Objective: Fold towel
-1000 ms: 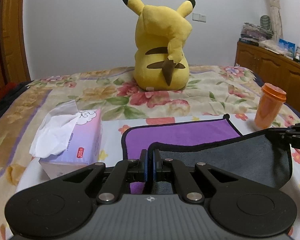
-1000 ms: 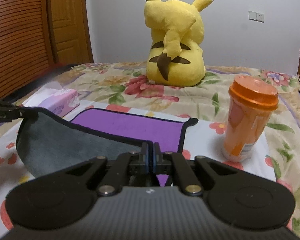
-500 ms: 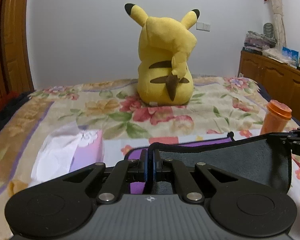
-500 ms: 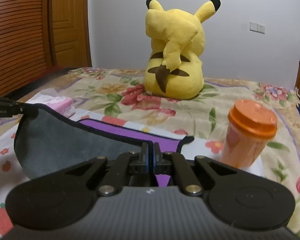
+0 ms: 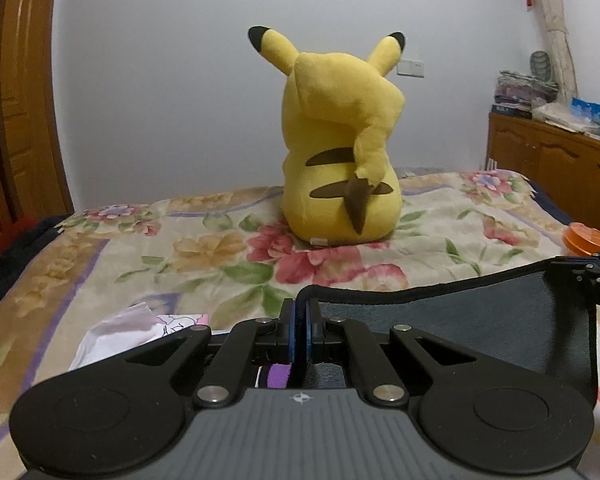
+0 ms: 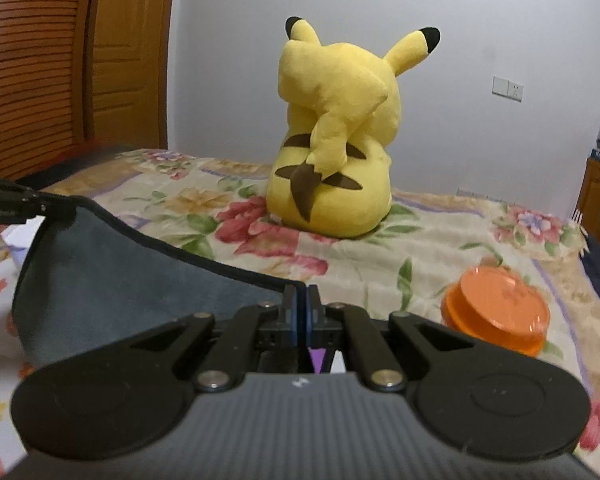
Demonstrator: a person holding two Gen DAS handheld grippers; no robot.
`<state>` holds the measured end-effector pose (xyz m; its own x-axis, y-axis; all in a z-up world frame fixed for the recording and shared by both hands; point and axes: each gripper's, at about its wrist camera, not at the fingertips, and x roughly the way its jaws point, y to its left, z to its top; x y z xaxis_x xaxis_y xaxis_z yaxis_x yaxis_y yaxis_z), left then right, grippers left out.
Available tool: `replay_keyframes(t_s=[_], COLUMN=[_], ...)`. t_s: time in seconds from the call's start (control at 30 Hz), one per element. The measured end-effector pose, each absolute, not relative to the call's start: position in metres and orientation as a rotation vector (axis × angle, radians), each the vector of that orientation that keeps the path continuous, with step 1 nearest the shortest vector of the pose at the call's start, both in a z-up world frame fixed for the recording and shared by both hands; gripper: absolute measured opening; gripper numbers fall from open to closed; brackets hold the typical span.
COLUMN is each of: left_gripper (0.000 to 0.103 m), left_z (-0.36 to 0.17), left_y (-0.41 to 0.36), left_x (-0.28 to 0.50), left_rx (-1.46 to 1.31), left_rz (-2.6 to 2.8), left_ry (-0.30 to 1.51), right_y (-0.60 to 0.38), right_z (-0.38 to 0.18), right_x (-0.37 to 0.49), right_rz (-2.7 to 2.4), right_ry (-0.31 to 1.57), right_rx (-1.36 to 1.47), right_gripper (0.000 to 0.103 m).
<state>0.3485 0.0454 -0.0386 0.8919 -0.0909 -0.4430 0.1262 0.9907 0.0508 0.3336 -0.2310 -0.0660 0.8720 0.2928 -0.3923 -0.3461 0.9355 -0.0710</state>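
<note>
The towel (image 5: 460, 320) is grey on one face and purple on the other, with a black hem. It hangs lifted between my two grippers, grey face toward the cameras; it also shows in the right wrist view (image 6: 112, 276). My left gripper (image 5: 300, 312) is shut on the towel's left corner. My right gripper (image 6: 300, 300) is shut on its right corner. A sliver of the purple face shows under each gripper. Each gripper's tip shows at the edge of the other's view.
A yellow Pikachu plush (image 5: 340, 152) sits on the floral bedspread (image 5: 180, 248) beyond the towel. An orange lidded cup (image 6: 496, 312) stands at the right. A tissue box (image 5: 140, 328) lies at the left. A wooden cabinet (image 5: 560, 168) stands far right, a wooden door (image 6: 60, 60) left.
Both grippers have risen and moved forward with the towel's corners. The grey face now hides nearly all the purple part that lay flat. The cup and tissue box sit lower in view.
</note>
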Motion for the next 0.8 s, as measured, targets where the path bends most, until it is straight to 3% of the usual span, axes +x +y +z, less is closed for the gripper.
replay_keyframes(t_s=[0.8], left_gripper=[0.008], left_z=[-0.091], left_y=[0.039], left_x=[0.406], left_rx=[0.155], left_rz=[-0.079], left_ry=[0.481], right_y=[-0.220], right_z=[-0.116], right_x=[0.392], right_rz=[0.273], right_ry=[0.413], right_rx=[-0.157], right_gripper=[0.005])
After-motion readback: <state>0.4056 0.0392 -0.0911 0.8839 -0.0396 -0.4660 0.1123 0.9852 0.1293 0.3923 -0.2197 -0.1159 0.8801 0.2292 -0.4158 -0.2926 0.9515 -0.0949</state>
